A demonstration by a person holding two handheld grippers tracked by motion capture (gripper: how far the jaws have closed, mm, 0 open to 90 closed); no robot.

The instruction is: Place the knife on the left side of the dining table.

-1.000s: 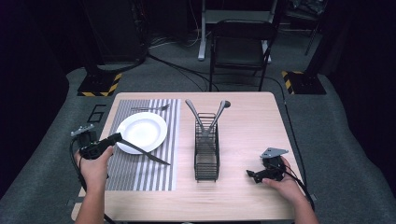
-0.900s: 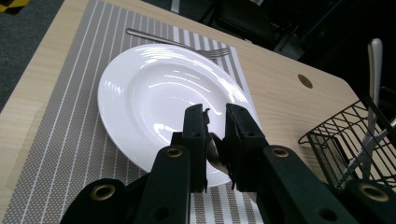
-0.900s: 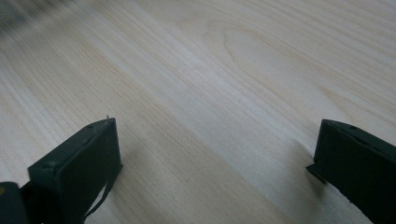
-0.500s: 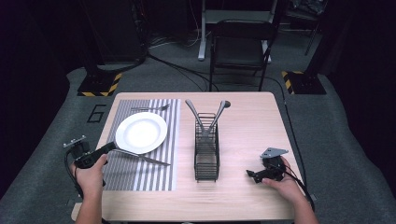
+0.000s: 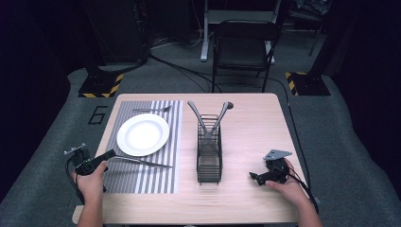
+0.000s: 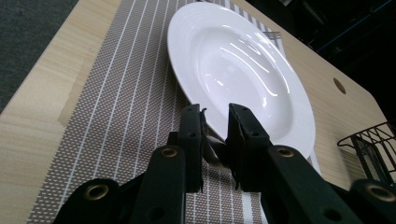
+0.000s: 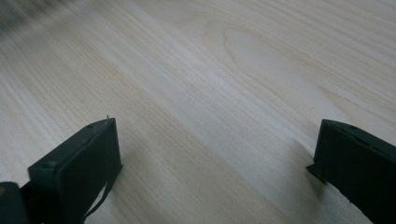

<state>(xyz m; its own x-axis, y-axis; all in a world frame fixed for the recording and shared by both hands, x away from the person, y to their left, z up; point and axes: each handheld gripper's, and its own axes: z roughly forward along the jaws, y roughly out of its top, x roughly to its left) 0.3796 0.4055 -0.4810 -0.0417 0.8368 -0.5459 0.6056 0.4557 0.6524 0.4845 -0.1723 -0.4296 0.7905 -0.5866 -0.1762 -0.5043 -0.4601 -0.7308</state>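
Observation:
A white plate point(image 5: 143, 134) point(image 6: 243, 70) sits on a grey striped placemat point(image 5: 142, 182) point(image 6: 116, 116) at the table's left. A knife point(image 5: 146, 162) lies across the mat in front of the plate, blade pointing right. My left gripper point(image 5: 112, 153) point(image 6: 215, 116) is at the mat's left edge, its jaws nearly together on the knife's handle end point(image 6: 214, 150). My right gripper point(image 5: 253, 177) point(image 7: 217, 128) rests near the front right of the table, jaws wide apart over bare wood.
A black wire cutlery basket point(image 5: 209, 151) point(image 6: 369, 144) stands mid-table with two utensils point(image 5: 221, 113) leaning out of it. A fork point(image 5: 151, 109) lies on the mat beyond the plate. A folding chair point(image 5: 243, 47) stands behind the table.
My left gripper has drawn back to the left and toward the near edge, off the plate's rim. The knife has barely shifted. The right gripper has stayed put.

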